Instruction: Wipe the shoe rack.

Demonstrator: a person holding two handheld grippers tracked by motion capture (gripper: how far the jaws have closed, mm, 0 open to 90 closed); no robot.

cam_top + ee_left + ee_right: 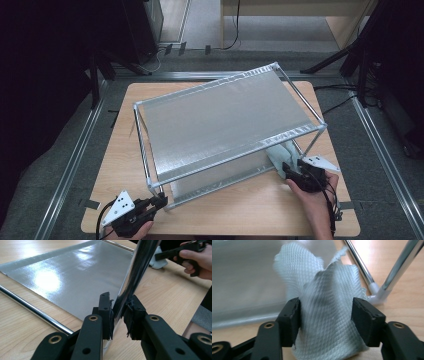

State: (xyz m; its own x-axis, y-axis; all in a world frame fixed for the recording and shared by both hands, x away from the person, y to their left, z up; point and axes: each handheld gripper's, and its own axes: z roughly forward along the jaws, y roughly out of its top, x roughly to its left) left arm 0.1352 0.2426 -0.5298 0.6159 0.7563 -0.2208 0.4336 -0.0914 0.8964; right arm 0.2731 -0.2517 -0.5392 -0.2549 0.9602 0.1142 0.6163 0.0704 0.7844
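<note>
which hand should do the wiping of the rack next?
Right. The right gripper already has the cloth between its jaws beside the rack. The left gripper is clamped on the rack's corner post, steadying it.

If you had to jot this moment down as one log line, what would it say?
left gripper: shut on rack leg | right gripper: open around cloth | rack: on table

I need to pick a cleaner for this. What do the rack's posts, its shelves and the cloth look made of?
Posts: polished metal, probably chromed, with mirror-like reflections. Shelves: silvery sheet, perhaps foil-faced fabric, with a soft matte sheen. Cloth: pale woven textile, likely microfibre, with a visible mesh weave and frayed edges.
</note>
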